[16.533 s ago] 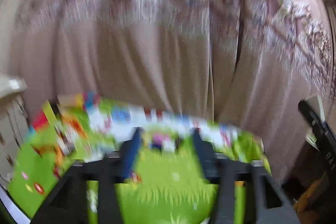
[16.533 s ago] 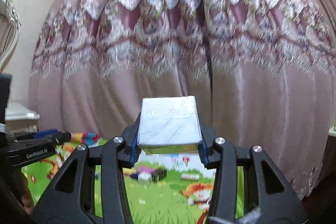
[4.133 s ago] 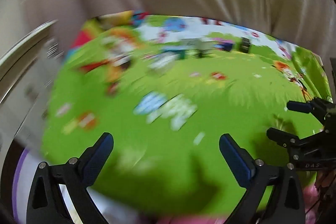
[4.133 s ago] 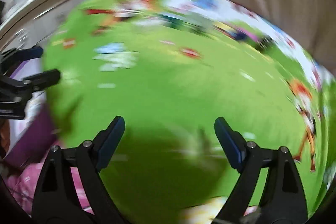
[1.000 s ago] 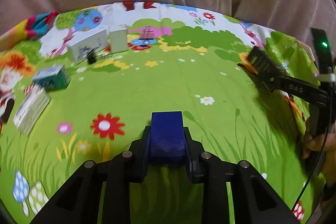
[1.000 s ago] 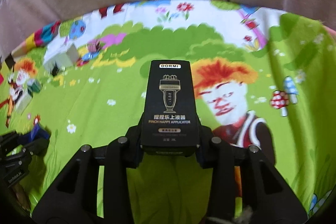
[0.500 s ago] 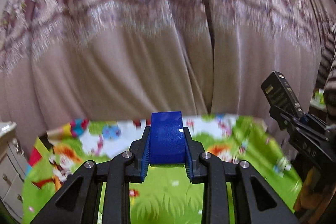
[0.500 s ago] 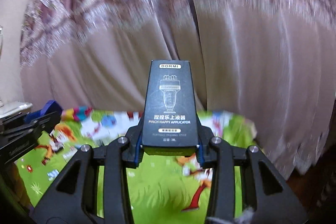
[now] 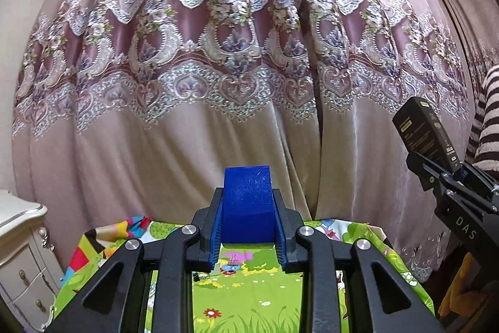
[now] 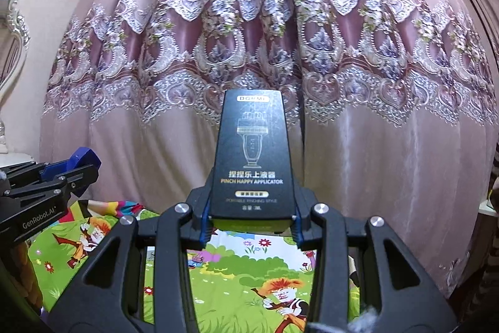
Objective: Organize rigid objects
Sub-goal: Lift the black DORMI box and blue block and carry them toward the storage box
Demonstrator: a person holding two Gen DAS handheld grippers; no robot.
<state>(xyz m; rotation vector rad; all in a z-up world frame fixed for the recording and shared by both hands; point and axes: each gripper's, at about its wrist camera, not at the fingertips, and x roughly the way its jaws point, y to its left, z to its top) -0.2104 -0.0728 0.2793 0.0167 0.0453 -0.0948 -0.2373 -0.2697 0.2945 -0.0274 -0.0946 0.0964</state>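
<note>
Boxes aloft: left gripper pinches a blue block, right gripper a black box. Both hang above the mat, unplaced; sorting looks unfinished.

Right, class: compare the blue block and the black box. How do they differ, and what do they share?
The blue block is plain and unprinted; the black box bears a picture and lettering. The block is short, while the box reaches far beyond its tongs. Shared: each is clamped in tongs and held up facing the curtain.
</note>
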